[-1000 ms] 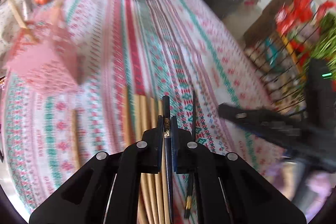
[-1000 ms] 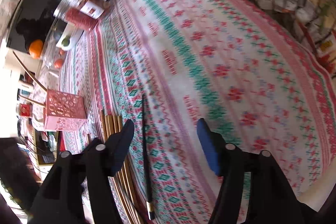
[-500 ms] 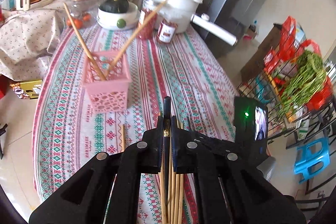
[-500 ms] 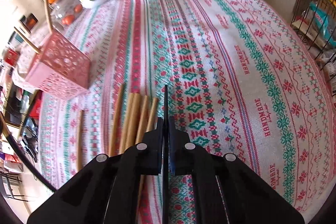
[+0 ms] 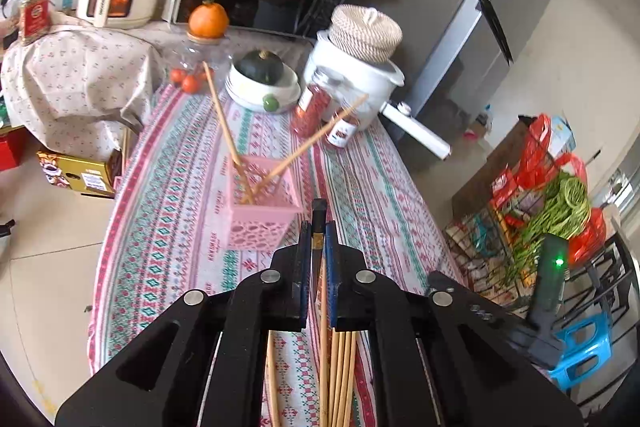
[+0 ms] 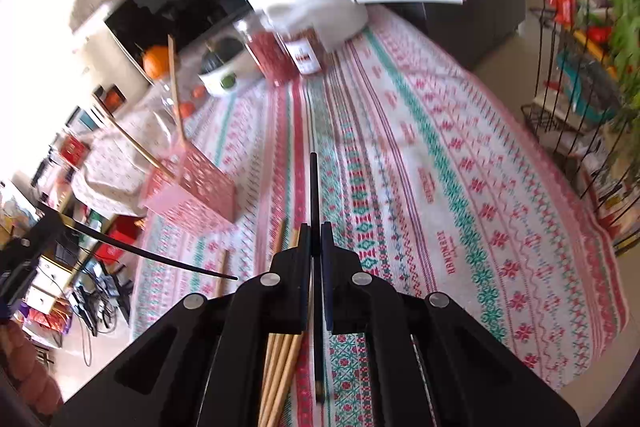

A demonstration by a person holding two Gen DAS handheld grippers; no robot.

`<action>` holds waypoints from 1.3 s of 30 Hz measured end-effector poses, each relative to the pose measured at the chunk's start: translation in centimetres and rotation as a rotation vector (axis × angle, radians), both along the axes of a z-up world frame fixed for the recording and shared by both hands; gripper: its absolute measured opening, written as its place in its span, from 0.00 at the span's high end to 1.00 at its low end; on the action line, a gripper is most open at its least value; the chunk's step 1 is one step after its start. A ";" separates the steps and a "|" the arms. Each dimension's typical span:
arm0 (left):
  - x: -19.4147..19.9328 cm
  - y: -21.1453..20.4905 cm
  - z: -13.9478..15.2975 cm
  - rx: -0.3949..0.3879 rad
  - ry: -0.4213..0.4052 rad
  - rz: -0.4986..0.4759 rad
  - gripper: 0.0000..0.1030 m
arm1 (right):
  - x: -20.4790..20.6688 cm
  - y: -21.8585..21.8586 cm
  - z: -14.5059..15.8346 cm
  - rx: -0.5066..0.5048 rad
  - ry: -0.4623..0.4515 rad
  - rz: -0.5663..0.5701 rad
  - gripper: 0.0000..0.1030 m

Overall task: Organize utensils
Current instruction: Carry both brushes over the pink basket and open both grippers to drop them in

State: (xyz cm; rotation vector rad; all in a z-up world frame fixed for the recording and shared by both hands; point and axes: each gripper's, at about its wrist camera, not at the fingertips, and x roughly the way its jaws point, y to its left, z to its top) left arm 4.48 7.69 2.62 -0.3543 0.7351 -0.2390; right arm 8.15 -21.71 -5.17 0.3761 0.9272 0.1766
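Observation:
My left gripper [image 5: 318, 239] is shut on a black chopstick [image 5: 319, 217], held above the table just short of the pink perforated holder [image 5: 262, 217]. Two wooden chopsticks [image 5: 224, 123] lean in that holder. My right gripper [image 6: 315, 247] is shut on a second black chopstick [image 6: 313, 195], lifted over the patterned tablecloth [image 6: 440, 167]. The left-held black chopstick also shows in the right wrist view [image 6: 160, 257], at the left. Several wooden chopsticks [image 5: 340, 379] lie on the cloth under both grippers. The pink holder [image 6: 192, 195] stands left of my right gripper.
At the table's far end stand two jars of red contents [image 5: 316, 107], a white pot [image 5: 360, 79] with a woven lid and long handle, a bowl with a green squash [image 5: 262, 79] and an orange [image 5: 208, 21]. A wire rack of groceries [image 5: 540, 211] is off the right edge.
Both grippers have risen from the table with their black chopsticks. The right gripper, open a second ago, closed on its chopstick. The left view now looks over the pink holder.

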 end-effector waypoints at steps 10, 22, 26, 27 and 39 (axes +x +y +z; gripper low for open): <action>-0.1 4.0 4.3 -0.075 -0.095 0.106 0.94 | 1.0 -1.2 7.5 0.159 -0.141 -0.033 0.95; 5.9 6.0 5.2 -0.070 -0.093 0.217 0.93 | 5.7 2.5 13.7 0.258 -0.261 0.018 0.95; 7.2 7.2 2.7 -0.115 -0.017 0.272 0.84 | 7.0 4.3 12.7 0.258 -0.234 0.037 0.95; 6.9 7.8 2.7 -0.126 -0.024 0.291 0.83 | 7.2 4.5 12.5 0.260 -0.227 0.039 0.95; 6.0 7.7 2.5 -0.084 -0.027 0.289 0.77 | 10.5 8.4 6.6 0.197 -0.081 0.029 0.90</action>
